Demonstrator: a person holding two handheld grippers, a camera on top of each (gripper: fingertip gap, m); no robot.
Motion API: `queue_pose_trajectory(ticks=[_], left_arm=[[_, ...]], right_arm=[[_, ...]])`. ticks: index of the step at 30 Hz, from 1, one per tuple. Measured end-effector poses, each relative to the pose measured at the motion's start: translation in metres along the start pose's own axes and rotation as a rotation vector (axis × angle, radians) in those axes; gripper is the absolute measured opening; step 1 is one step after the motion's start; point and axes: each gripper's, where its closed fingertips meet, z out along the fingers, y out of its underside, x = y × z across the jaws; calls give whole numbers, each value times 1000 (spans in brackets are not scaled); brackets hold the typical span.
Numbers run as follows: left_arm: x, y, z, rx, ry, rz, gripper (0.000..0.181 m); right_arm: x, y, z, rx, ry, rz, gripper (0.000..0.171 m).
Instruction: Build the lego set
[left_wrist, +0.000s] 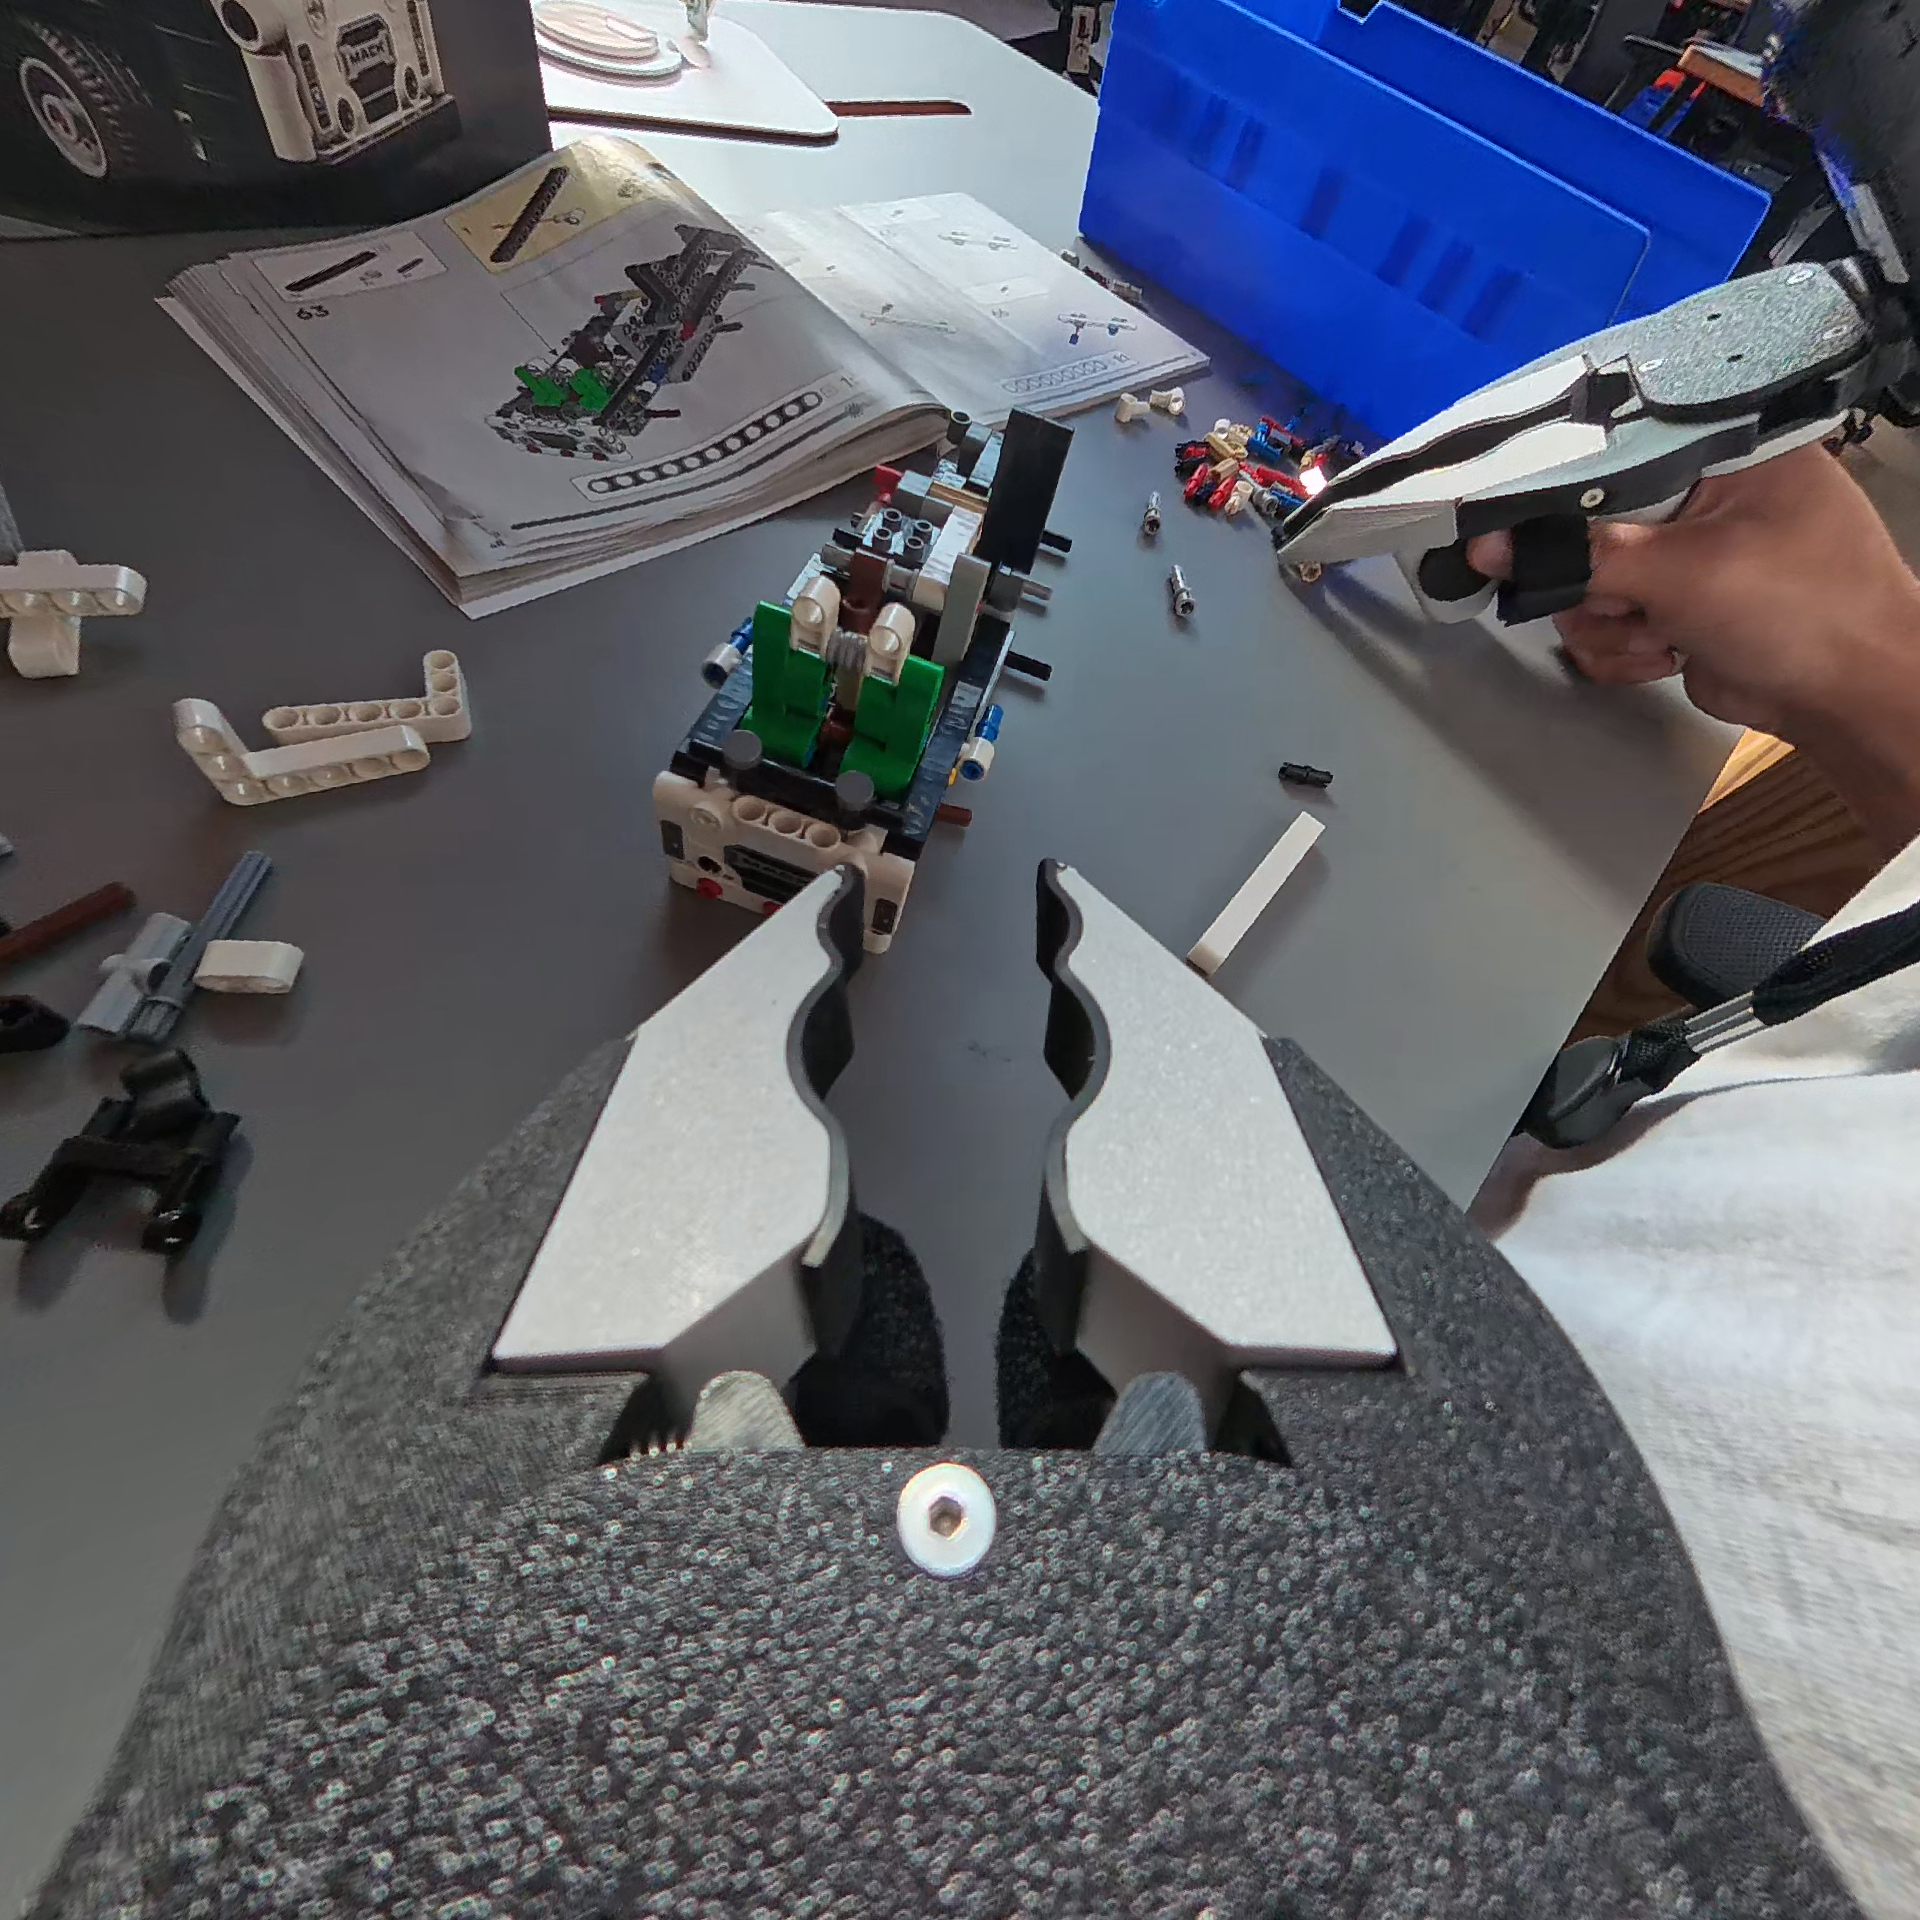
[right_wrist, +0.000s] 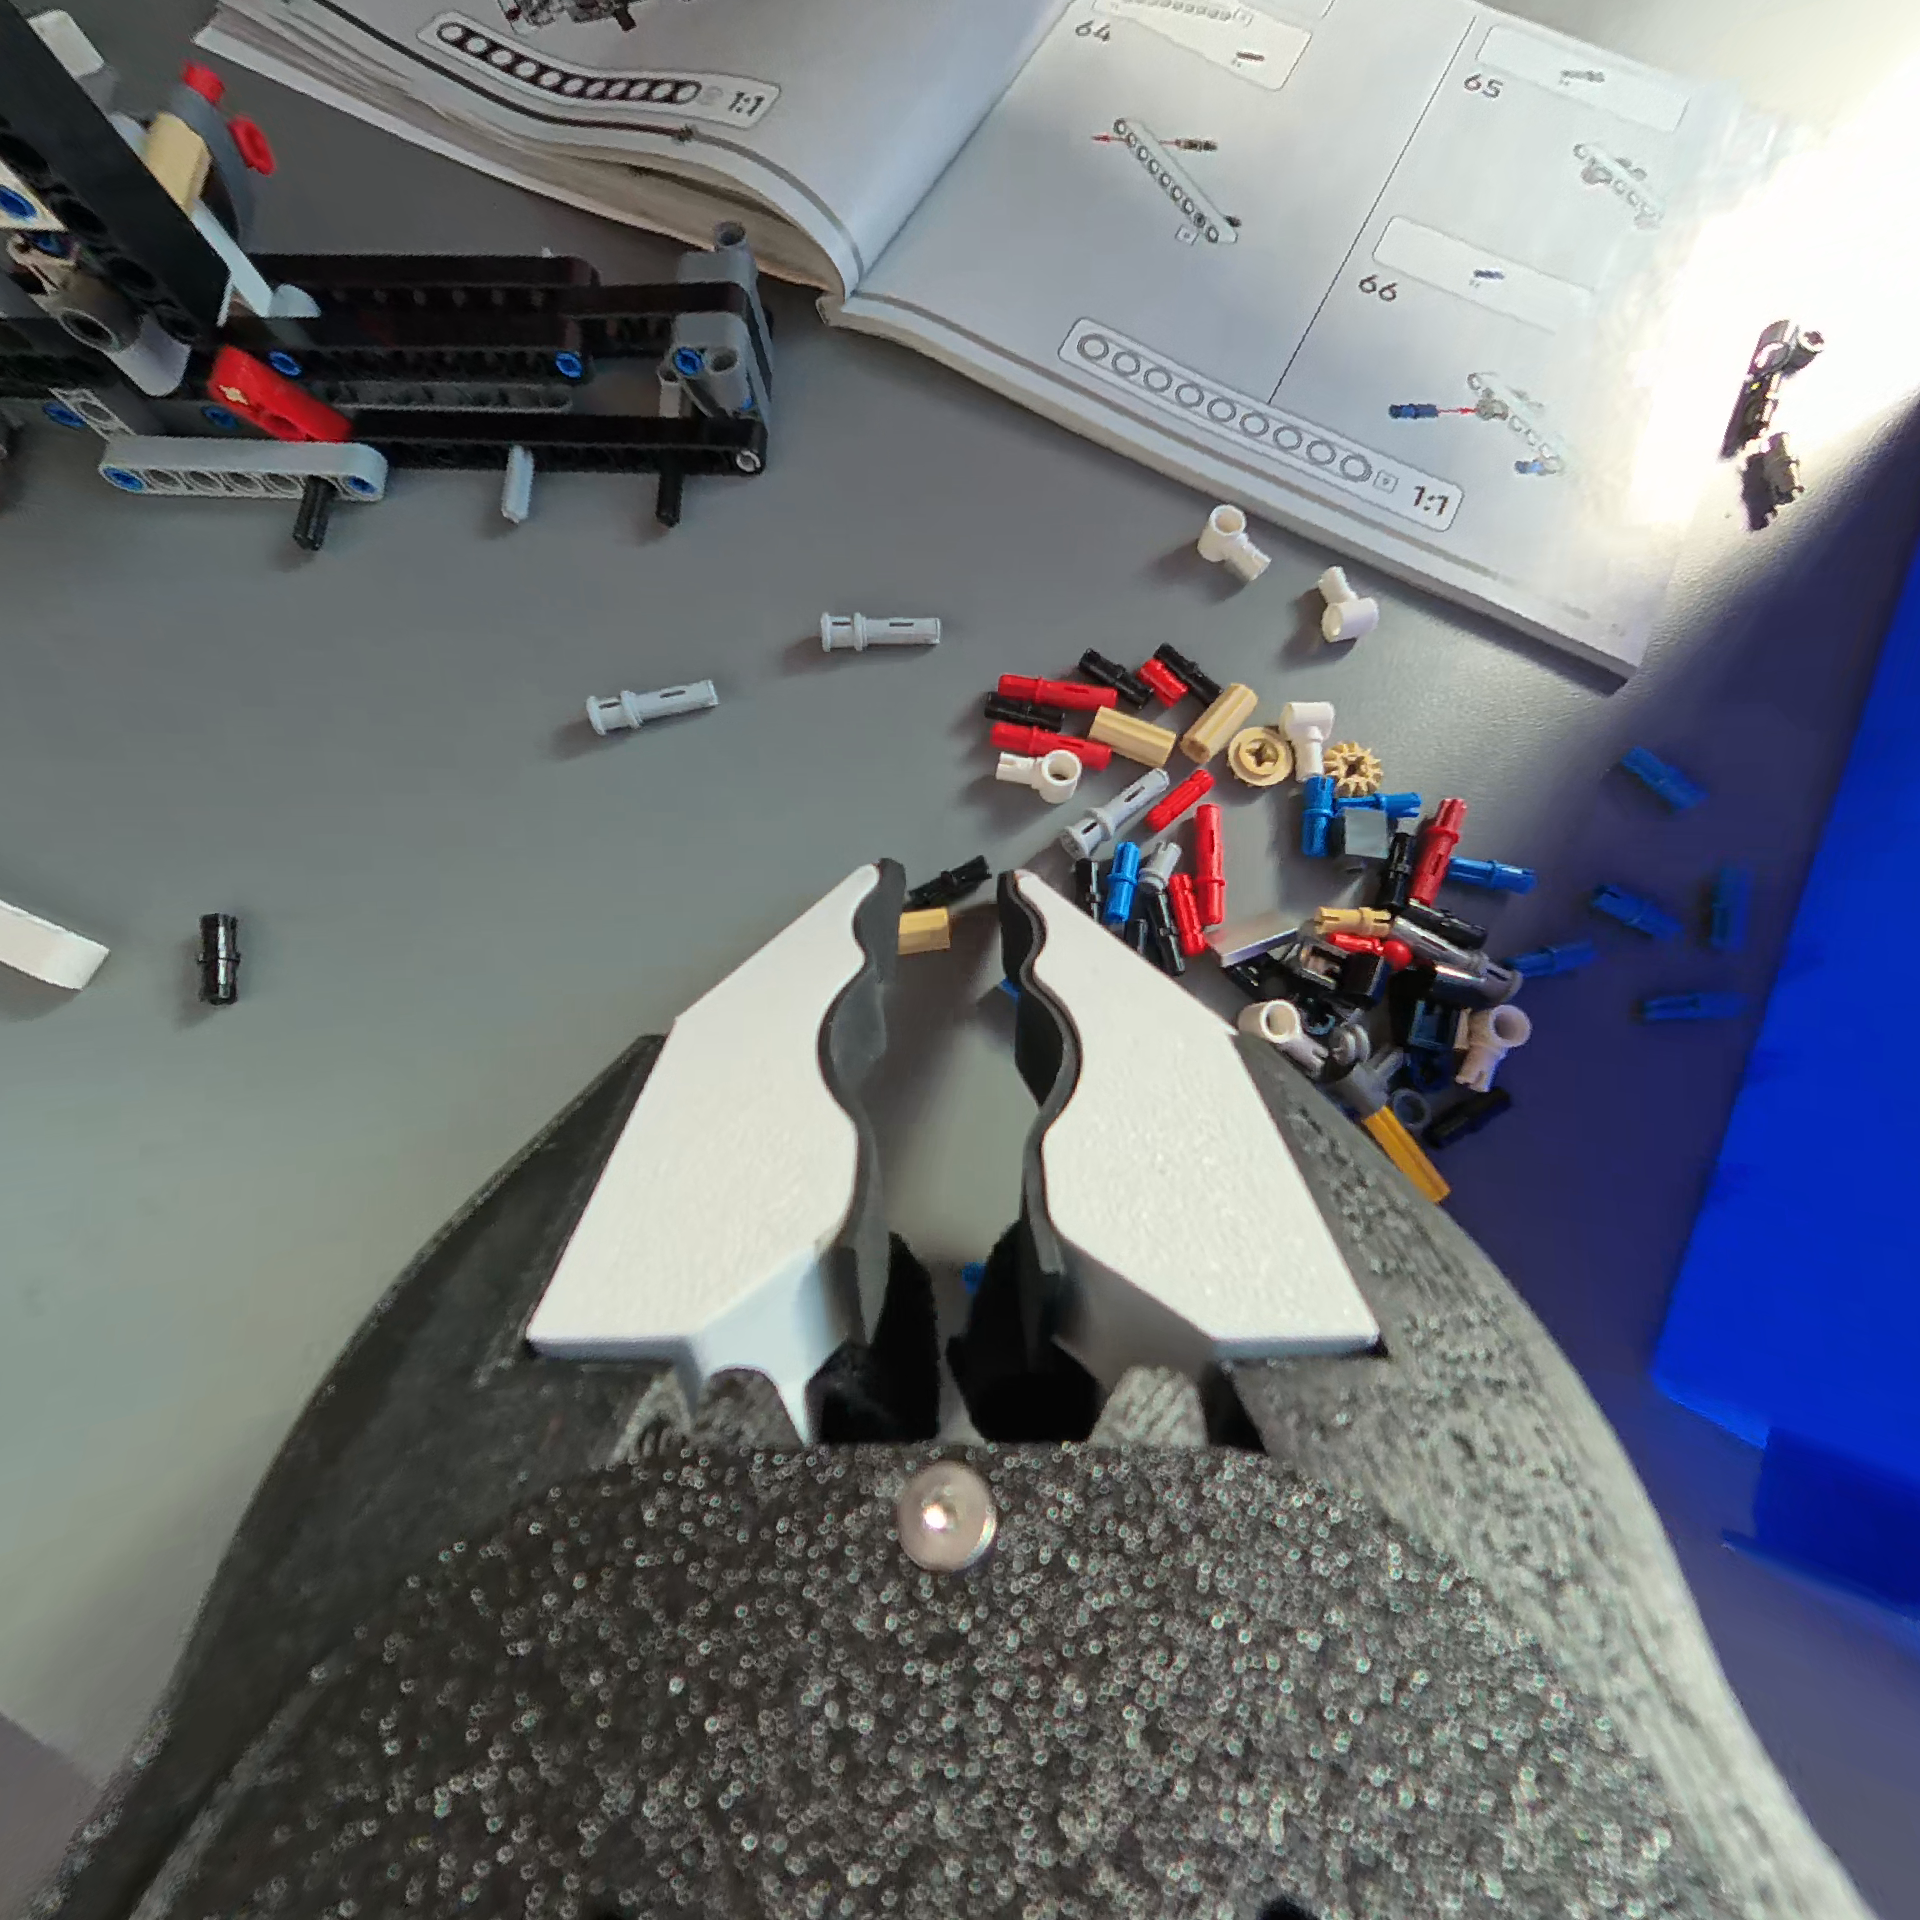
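Note:
The part-built lego truck chassis (left_wrist: 852, 707), with green seats and a white front, stands on the dark table just ahead of my left gripper (left_wrist: 945, 883), which is open and empty. Its rear end of black beams shows in the right wrist view (right_wrist: 416, 364). My right gripper (right_wrist: 948, 894) is open and low over the table at the near edge of a pile of small pins (right_wrist: 1299, 883). A small tan pin (right_wrist: 925, 928) and a black pin (right_wrist: 948, 881) lie between its fingertips. It also shows in the left wrist view (left_wrist: 1299, 540), held by a hand.
The open instruction booklet (left_wrist: 623, 343) lies behind the chassis. A blue bin (left_wrist: 1403, 229) stands at the far right. White L-beams (left_wrist: 322, 727), grey and black parts (left_wrist: 125, 1153) lie at the left. Two grey pins (right_wrist: 651, 707), a black pin (left_wrist: 1306, 773) and a white strip (left_wrist: 1257, 894) lie right of the chassis. Some 25 cm of space lies between my two pairs of fingers.

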Motion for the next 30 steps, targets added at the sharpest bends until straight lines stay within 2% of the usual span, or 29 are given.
queue_pose_trajectory(ticks=[7,11,13,16,17,21,30], left_arm=[[0,-1,-1,12,-6,8,32],[0,-2,-2,16,-9,14,32],[0,-2,-2,15,-7,12,32],[0,-2,-1,12,-5,12,32],[1,-2,-1,13,-5,13,31],[1,-2,-1,15,-7,18,32],[1,-2,-1,16,-14,27,32]], right_arm=[[-1,0,2,-6,11,-54,5],[-4,-6,0,30,7,-64,4],[-25,-13,-4,77,-79,-86,4],[-93,-14,-14,110,-355,-172,4],[-107,-10,-16,94,-391,-204,4],[-120,4,-14,28,-381,-308,4],[-119,7,-11,-4,-389,-290,10]])
